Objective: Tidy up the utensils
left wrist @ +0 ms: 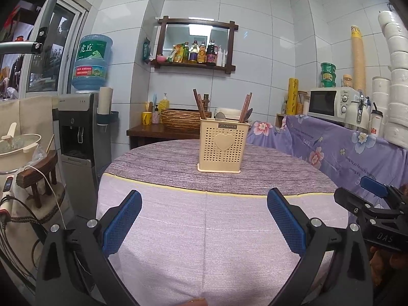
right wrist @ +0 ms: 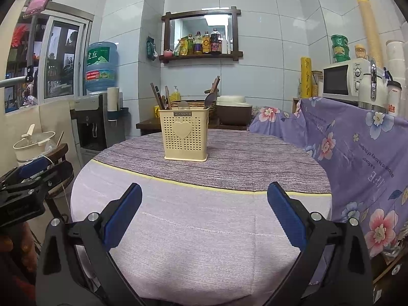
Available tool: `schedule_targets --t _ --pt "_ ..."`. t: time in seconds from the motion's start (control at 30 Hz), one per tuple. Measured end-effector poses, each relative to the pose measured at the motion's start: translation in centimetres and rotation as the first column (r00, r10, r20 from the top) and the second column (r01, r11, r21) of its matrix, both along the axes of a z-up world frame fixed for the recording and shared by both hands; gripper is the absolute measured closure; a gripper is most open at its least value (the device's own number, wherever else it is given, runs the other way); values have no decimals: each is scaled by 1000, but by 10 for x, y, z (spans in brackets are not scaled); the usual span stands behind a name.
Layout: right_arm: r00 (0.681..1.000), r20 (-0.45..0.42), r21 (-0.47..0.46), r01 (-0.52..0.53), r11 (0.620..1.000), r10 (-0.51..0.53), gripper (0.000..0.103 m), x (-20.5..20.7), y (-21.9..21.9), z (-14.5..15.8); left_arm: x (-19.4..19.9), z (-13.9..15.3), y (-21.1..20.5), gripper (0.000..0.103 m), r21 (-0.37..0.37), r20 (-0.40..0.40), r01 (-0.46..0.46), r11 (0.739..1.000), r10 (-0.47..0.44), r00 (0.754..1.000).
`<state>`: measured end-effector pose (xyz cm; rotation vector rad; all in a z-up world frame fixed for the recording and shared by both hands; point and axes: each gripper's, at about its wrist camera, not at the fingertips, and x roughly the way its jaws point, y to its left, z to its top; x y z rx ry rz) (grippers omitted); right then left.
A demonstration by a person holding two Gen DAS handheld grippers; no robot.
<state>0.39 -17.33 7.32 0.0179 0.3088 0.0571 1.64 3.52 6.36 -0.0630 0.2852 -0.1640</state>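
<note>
Both jaws stood wide open and empty, hovering over the near edge of the table [left wrist: 178, 229]. From the left gripper [left wrist: 204, 219] the holder [left wrist: 221, 145] stood far and slightly right; from the right gripper [right wrist: 204, 214] it lay far and slightly left. Chopsticks [left wrist: 200, 104] and spoons [right wrist: 209, 99] stood upright in it, leaning outward. Neither gripper looked clearly nearer; both were well apart from it.

Ahead of both claws, matt perforated cream plastic caddy [left wrist: 220, 148] holding wooden chopsticks [left wrist: 199, 104] and a metal spoon [right wrist: 183, 105], on woven matt tablecloth [left wrist: 216, 219]; gripper pads [left wrist: 122, 225] textured blue rubber, glossy white wall tiles [left wrist: 255, 12] beyond.
</note>
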Motion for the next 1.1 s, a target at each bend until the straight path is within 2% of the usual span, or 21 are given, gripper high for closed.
schedule_targets --t 1.1 --pt "1000 -9 -1 -11 1000 11 6 -2 3 -2 4 -3 -5 5 -2 -34 -15 1000 15 999"
